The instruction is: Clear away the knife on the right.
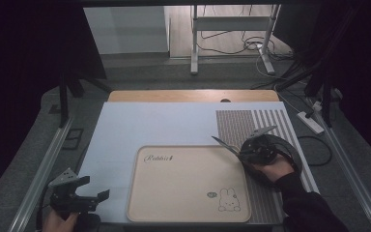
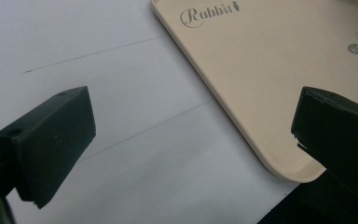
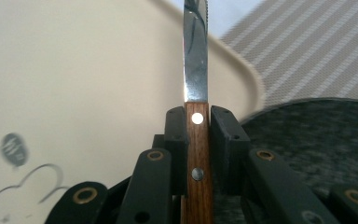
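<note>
We hold the knife (image 3: 196, 56) by its wooden handle, right gripper (image 1: 257, 151) jaws clamped on it, blade over the tray's (image 1: 188, 212) far right corner. It seems lifted, not yet placed. Left gripper (image 1: 84, 193) jaws stand apart beside the tray.

a pale sheet (image 1: 140, 125) covers most of the tabletop, with a strip of bare wooden table (image 1: 193, 95) showing along its far edge. a striped placemat (image 1: 265, 126) lies on the sheet's right part, darker fine lines on its left half and broad pale bands on its right. beyond the table, a white metal stand (image 1: 232, 29) rests on the floor, with loose cables (image 1: 251, 46) curling beside its foot. a white power strip (image 1: 310, 122) lies on the floor off the table's right edge.
</note>
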A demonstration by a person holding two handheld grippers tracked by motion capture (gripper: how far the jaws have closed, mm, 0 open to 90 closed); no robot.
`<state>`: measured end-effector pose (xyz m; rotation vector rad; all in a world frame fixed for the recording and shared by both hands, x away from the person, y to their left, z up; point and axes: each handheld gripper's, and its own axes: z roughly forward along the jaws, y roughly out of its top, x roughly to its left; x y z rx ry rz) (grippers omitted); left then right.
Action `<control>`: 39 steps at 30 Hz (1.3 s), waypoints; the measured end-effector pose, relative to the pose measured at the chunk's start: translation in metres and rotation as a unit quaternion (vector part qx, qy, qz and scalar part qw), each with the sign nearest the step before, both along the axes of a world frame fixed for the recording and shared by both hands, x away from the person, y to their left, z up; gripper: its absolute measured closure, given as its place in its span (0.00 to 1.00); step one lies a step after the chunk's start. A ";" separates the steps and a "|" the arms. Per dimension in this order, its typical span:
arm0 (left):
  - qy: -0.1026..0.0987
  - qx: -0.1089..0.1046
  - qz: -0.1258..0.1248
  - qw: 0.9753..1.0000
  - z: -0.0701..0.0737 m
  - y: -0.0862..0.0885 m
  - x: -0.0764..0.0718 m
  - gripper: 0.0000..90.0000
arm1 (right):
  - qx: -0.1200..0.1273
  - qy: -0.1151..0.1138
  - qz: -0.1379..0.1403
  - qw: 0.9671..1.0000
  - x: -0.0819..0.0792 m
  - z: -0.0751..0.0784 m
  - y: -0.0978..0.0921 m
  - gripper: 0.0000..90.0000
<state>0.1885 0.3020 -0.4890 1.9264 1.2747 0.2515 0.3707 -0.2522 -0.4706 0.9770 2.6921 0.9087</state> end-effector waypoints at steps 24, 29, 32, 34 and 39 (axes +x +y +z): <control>0.000 0.001 0.000 1.000 0.000 0.000 0.000 0.00 | -0.043 0.030 0.059 0.997 -0.050 -0.023 0.056 0.86; 0.000 0.001 0.000 1.000 0.000 0.000 0.000 0.00 | -0.048 0.064 0.072 0.994 -0.049 -0.031 0.058 0.79; 0.001 0.001 0.000 1.000 0.000 0.000 0.000 0.00 | -0.041 0.075 0.072 0.994 -0.047 -0.028 0.058 0.64; 0.002 0.001 0.000 1.000 0.000 0.000 0.001 0.00 | -0.039 0.062 0.068 0.995 -0.046 -0.021 0.060 0.66; 0.003 0.001 0.000 1.000 0.000 0.000 0.001 0.00 | -0.040 0.034 0.115 0.992 -0.050 -0.009 0.079 1.00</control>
